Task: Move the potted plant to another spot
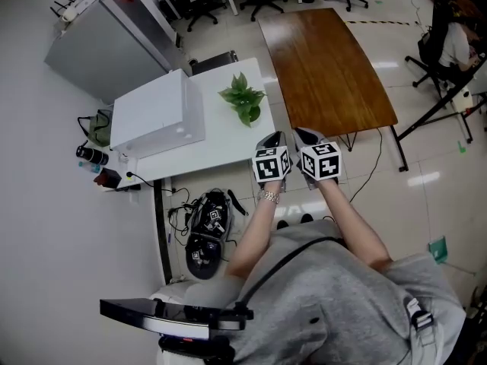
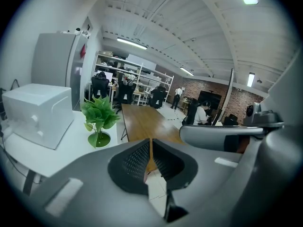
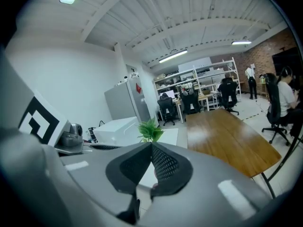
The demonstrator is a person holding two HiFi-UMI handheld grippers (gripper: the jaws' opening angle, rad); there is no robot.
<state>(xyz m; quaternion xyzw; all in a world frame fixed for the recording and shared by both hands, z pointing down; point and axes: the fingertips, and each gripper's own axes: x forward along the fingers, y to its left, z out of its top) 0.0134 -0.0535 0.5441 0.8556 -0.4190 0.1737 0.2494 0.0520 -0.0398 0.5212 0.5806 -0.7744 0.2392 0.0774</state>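
A potted plant stands on the white tabletop, near its right edge, beside a white box. Left tongs and right tongs hover side by side nearer the person, both closed and empty.

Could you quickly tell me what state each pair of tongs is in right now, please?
Left tongs: closed, holding nothing.
Right tongs: closed, holding nothing.

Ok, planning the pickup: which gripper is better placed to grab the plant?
Left, probably: the left gripper is nearer the plant, the right gripper lies beyond it, toward the wooden table. Both are shut.
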